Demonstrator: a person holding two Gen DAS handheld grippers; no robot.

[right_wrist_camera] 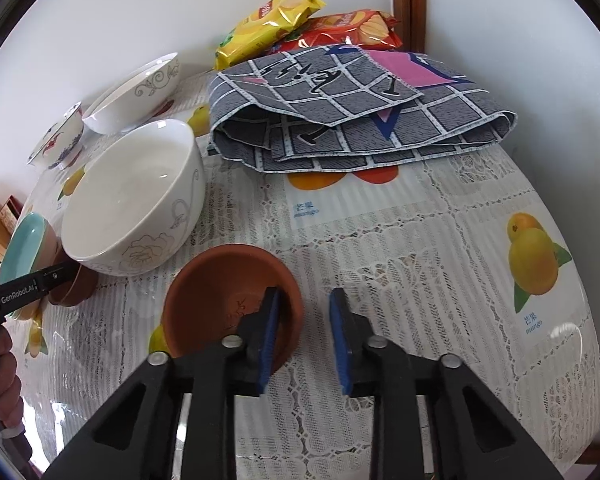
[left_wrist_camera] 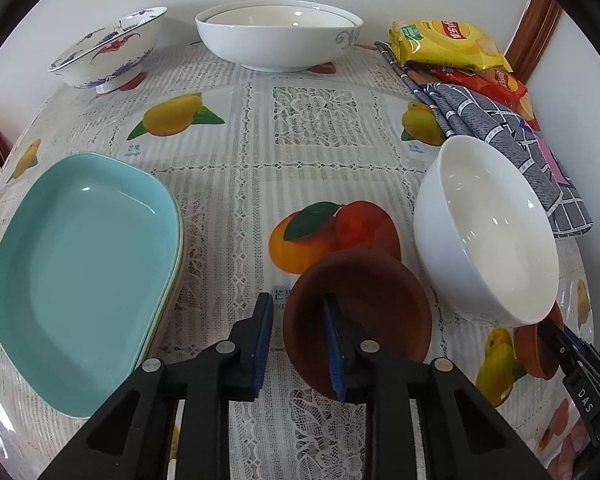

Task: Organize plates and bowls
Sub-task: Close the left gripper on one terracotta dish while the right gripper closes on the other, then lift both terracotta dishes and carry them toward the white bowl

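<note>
In the left wrist view my left gripper [left_wrist_camera: 298, 344] is open, its jaws astride the near-left rim of a small brown clay bowl [left_wrist_camera: 364, 300] on the table. A deep white bowl [left_wrist_camera: 488, 228] stands just right of it. A stack of teal plates [left_wrist_camera: 88, 276] lies to the left. In the right wrist view my right gripper [right_wrist_camera: 304, 338] is open, its left finger inside a second brown clay bowl [right_wrist_camera: 224, 296], its right finger outside the rim. The white bowl [right_wrist_camera: 136, 200] sits left of it, and the left gripper [right_wrist_camera: 56, 278] shows at the first brown bowl [right_wrist_camera: 76, 288].
A blue-and-white patterned bowl [left_wrist_camera: 108, 52] and nested white serving bowls [left_wrist_camera: 278, 36] stand at the back. A folded grey checked cloth [right_wrist_camera: 356, 112] and snack bags [right_wrist_camera: 272, 20] lie at the back right. The table edge [right_wrist_camera: 580, 420] curves close on the right.
</note>
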